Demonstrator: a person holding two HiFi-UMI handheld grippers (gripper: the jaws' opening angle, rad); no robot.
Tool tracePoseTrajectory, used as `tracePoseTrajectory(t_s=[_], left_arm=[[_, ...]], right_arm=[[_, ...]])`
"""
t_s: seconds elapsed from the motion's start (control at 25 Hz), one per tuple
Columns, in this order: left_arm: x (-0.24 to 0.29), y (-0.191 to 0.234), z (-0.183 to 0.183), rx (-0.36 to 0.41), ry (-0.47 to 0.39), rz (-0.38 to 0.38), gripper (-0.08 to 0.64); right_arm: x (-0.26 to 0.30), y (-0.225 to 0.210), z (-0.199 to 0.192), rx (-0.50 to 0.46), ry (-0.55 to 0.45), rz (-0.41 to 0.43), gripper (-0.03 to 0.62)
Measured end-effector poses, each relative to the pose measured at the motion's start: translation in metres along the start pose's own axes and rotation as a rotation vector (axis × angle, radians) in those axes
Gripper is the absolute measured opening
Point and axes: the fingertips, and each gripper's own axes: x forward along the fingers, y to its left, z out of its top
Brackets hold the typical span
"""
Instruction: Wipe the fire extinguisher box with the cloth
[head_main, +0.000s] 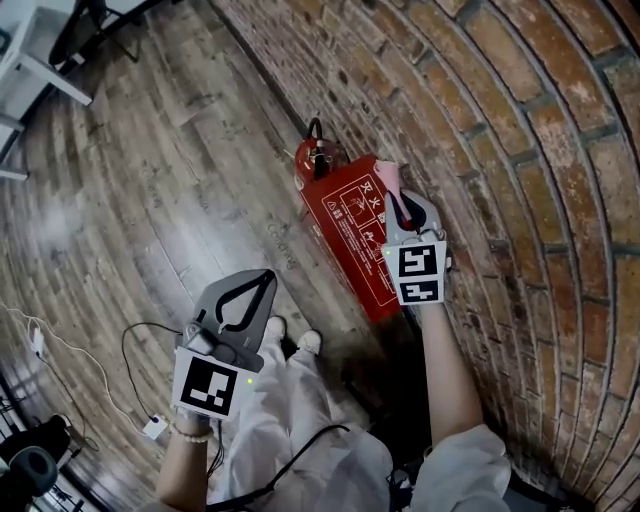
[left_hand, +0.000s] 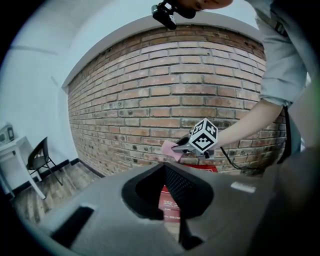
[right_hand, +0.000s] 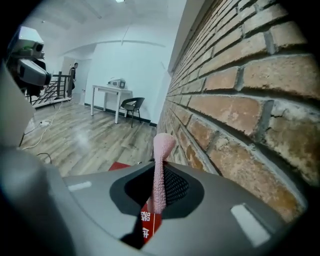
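Fire extinguisher box (head_main: 345, 240), red, sits on the wooden floor (head_main: 180, 170) tight against the foot of the brick wall (head_main: 520, 150), at about 1 o'clock from my shoes (head_main: 290, 335) in the head view. Its face carries a white-bordered panel of white symbols and lines of print. I can see white characters through the right gripper's view too, but I can't read any of it. At the box's 11 o'clock end a red extinguisher (head_main: 316, 160) with a black handle shows. I can't tell whether it stands inside the box or just beside it.

My right gripper (head_main: 397, 203) hangs over the box's 1 o'clock corner, close to the wall, its jaws pinched on the pink cloth (head_main: 388, 180). In its own view the cloth rises as a narrow knitted strip from between the jaws, with the red box showing below.

My left gripper (head_main: 262, 281) is well apart, at 7 o'clock from the box above the floor, with its jaws together and nothing between them. Its camera looks toward the box and the right gripper.

Farther out, a cable runs to a white plug (head_main: 153, 428) at 7 o'clock on the floor. The right gripper's view shows a white table (right_hand: 111, 90) and a dark chair (right_hand: 131, 105) by the far wall.
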Motion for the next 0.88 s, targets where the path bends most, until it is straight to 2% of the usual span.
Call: tracePoseTrajectory(t_s=[0.2,0.44,0.72,0.88], left_arm=[[0.011,-0.001,-0.01,0.007,0.01,-0.017,-0.002],[0.02,-0.001,-0.023,0.004,0.037,-0.024,-0.002],[0.024,0.0,-0.031,0.022,0.059,-0.032,-0.002],[0.027,0.0,-0.035,0.017,0.062,-0.029,-0.002]], right_arm=[[0.03,-0.003,-0.012,-0.089,0.065,-0.013,0.028],[0.059,-0.015,-0.027,-0.111,0.134,-0.046,0.027],[0.091,-0.005,-0.034,-0.239,0.206,-0.017,0.026],[0.104,0.001,-0.044,-0.261,0.262,-0.001,0.026]])
